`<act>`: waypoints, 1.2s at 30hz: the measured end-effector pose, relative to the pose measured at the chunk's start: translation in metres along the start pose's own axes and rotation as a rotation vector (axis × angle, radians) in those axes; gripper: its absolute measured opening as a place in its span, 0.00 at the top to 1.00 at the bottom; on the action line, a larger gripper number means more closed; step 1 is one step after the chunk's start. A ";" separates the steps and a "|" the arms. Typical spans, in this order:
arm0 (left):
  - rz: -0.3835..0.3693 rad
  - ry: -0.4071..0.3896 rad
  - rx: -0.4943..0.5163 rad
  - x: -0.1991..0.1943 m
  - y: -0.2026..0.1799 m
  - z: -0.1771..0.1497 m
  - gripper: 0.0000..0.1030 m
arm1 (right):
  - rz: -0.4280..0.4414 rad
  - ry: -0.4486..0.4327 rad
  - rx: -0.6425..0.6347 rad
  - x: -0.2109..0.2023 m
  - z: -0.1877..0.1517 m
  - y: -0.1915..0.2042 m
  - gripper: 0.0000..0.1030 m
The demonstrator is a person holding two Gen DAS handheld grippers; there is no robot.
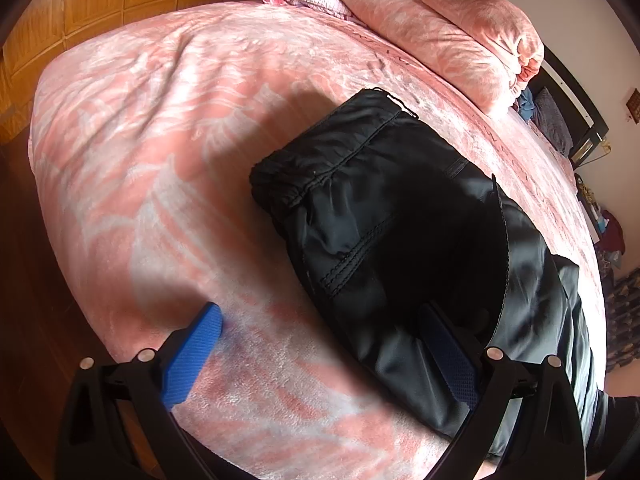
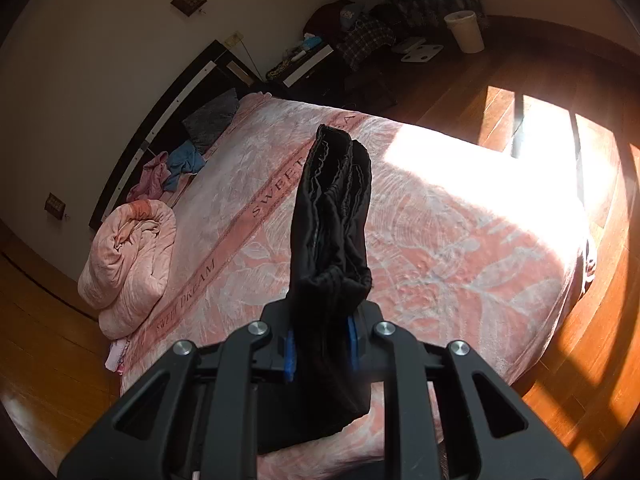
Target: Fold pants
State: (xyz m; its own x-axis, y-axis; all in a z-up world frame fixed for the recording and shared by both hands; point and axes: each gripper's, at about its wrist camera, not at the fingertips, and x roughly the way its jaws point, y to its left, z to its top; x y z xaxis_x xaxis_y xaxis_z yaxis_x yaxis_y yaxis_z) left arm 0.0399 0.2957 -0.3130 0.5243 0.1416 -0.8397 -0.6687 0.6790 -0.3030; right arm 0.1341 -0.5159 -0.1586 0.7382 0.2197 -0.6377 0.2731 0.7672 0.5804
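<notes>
Black pants [image 1: 384, 216] lie folded into a thick bundle on the pink floral blanket [image 1: 160, 160] that covers the bed, filling the centre and lower right of the left wrist view. Their gathered waistband [image 1: 292, 188] faces the left of that frame, with stitched seams running across the shiny fabric. The left gripper [image 1: 320, 352] stands with its jaws spread wide at the bottom of the frame: one blue fingertip [image 1: 196, 352] rests over bare blanket at lower left, the other [image 1: 448, 356] lies against the dark cloth at lower right. Nothing is pinched between them.

In the right wrist view the right gripper [image 2: 320, 344] is closed to a narrow gap on a bunch of the black pants [image 2: 332, 216], with the blue pads [image 2: 289, 354] pressing in from both sides. The cloth stands up from the jaws in a tall folded column through the middle of the frame, its layered edges showing at the top, and more of it hangs below the jaws toward the bottom of the frame.

Behind it the blanket carries a band lettered "SWEET DREAM" [image 2: 188, 288] running diagonally. A rolled pink quilt [image 2: 128, 264] sits at the left of the frame, and loose pink and blue clothes [image 2: 172, 168] lie near the dark headboard [image 2: 168, 112] at upper left. Bright sunlight falls across the right side of the bed and the wooden floor [image 2: 560, 320]. A pale waste bin [image 2: 464, 30] stands at the top right.
</notes>
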 end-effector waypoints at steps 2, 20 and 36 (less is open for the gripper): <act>-0.001 -0.002 0.000 0.000 0.000 0.000 0.04 | 0.000 -0.007 -0.021 -0.004 0.001 0.007 0.83; 0.019 -0.002 0.006 -0.002 -0.002 0.002 0.04 | 0.039 -0.045 -0.193 -0.020 -0.004 0.061 0.83; 0.092 -0.004 0.033 -0.001 -0.015 0.003 0.04 | 0.088 -0.074 -0.321 -0.025 -0.003 0.090 0.83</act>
State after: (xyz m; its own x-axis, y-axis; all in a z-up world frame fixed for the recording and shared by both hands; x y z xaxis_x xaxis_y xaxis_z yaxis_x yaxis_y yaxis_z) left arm 0.0510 0.2879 -0.3058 0.4637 0.2073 -0.8614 -0.6963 0.6865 -0.2096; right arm 0.1389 -0.4506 -0.0918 0.7965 0.2580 -0.5469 0.0069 0.9004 0.4349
